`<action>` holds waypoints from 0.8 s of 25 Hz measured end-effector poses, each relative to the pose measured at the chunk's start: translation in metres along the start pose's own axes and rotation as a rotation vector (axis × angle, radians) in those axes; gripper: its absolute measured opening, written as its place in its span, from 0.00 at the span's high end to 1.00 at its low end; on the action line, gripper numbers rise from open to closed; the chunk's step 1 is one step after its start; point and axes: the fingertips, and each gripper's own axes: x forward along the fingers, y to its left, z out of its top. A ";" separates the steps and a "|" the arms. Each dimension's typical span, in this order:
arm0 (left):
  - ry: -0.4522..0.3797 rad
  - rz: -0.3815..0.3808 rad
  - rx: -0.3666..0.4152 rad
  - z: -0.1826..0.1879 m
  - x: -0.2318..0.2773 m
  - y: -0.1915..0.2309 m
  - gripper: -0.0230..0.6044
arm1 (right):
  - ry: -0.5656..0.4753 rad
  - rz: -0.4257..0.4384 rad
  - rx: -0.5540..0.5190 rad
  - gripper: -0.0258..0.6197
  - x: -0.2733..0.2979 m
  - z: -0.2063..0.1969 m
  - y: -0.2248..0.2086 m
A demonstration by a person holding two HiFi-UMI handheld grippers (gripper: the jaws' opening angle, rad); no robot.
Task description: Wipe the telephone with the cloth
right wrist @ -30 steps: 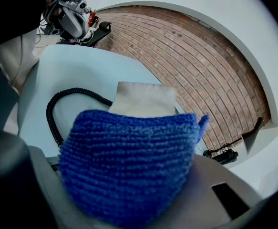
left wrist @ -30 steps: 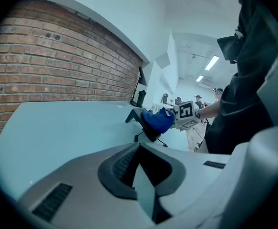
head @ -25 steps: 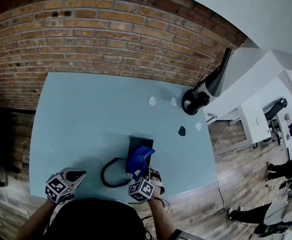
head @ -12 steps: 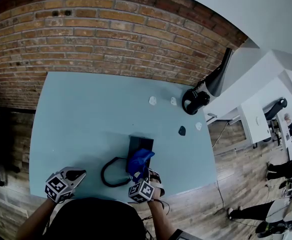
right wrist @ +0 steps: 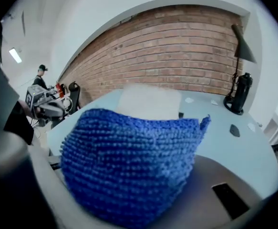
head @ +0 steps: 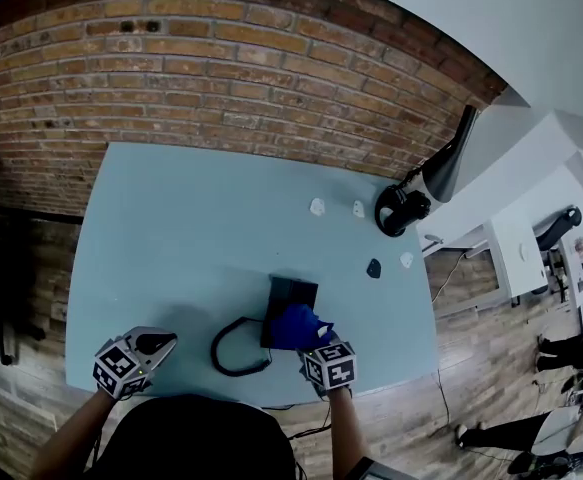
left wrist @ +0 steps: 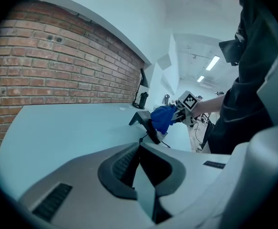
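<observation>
From the head view, the right gripper (head: 313, 346) sits at the near edge of the pale blue table (head: 171, 238). Its jaws are buried in a bunched blue cloth (head: 297, 327), which rests on the near end of the dark telephone (head: 289, 300) straight ahead of the jaws. A black cord (head: 233, 347) loops on the table to the left of those jaws, touching the telephone's near left corner. The left gripper (head: 155, 345) lies well apart from all this at the near left of the table, with only bare tabletop ahead of it. Beyond the telephone are a few small white bits and a small dark piece (head: 373, 267), and a black lamp (head: 411, 203) stands by the brick wall (head: 221, 78). In the left gripper view, the jaws meet at their tips with nothing between them. Ahead and to their right stands the telephone (left wrist: 142, 120), with the cloth (left wrist: 163, 119) draped on it and the right gripper (left wrist: 178, 115) behind the cloth. In the right gripper view, the cloth (right wrist: 129, 161) fills the space between the jaws, which are clamped on it. A pale, blurred shape just past the cloth cannot be made out. The lamp (right wrist: 240, 85) stands far ahead to the right.
</observation>
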 end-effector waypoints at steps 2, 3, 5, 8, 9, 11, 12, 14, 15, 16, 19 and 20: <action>-0.006 0.002 -0.004 0.002 -0.001 0.001 0.93 | -0.047 -0.081 -0.020 0.77 -0.010 0.027 -0.027; -0.007 0.003 -0.004 0.002 -0.001 0.001 0.93 | -0.062 -0.127 -0.057 0.77 -0.014 0.040 -0.039; -0.004 0.005 -0.004 0.002 -0.002 0.002 0.93 | -0.060 -0.226 -0.171 0.77 -0.019 0.067 -0.060; -0.005 0.006 -0.006 0.003 -0.001 0.002 0.93 | 0.042 -0.389 -0.442 0.77 -0.021 0.094 -0.083; -0.005 0.006 -0.008 0.003 -0.001 0.001 0.93 | 0.097 -0.436 -0.549 0.77 -0.019 0.098 -0.089; -0.003 0.007 -0.010 0.002 -0.001 0.000 0.93 | 0.203 -0.486 -0.746 0.77 -0.009 0.098 -0.090; -0.001 0.008 -0.010 0.001 -0.001 0.000 0.93 | 0.252 -0.481 -0.832 0.77 -0.002 0.092 -0.086; 0.003 0.008 -0.014 0.000 -0.001 -0.001 0.93 | 0.355 -0.413 -0.971 0.77 0.020 0.071 -0.071; 0.005 0.007 -0.016 -0.001 -0.001 -0.001 0.93 | 0.396 -0.374 -1.007 0.77 0.030 0.058 -0.064; 0.007 0.007 -0.017 -0.001 -0.002 -0.001 0.93 | 0.420 -0.354 -1.014 0.77 0.038 0.049 -0.059; 0.011 0.005 -0.021 -0.003 -0.003 0.000 0.93 | 0.408 -0.362 -0.931 0.82 0.044 0.040 -0.057; 0.014 0.004 -0.022 -0.005 -0.003 0.000 0.93 | 0.389 -0.356 -0.899 0.82 0.044 0.040 -0.057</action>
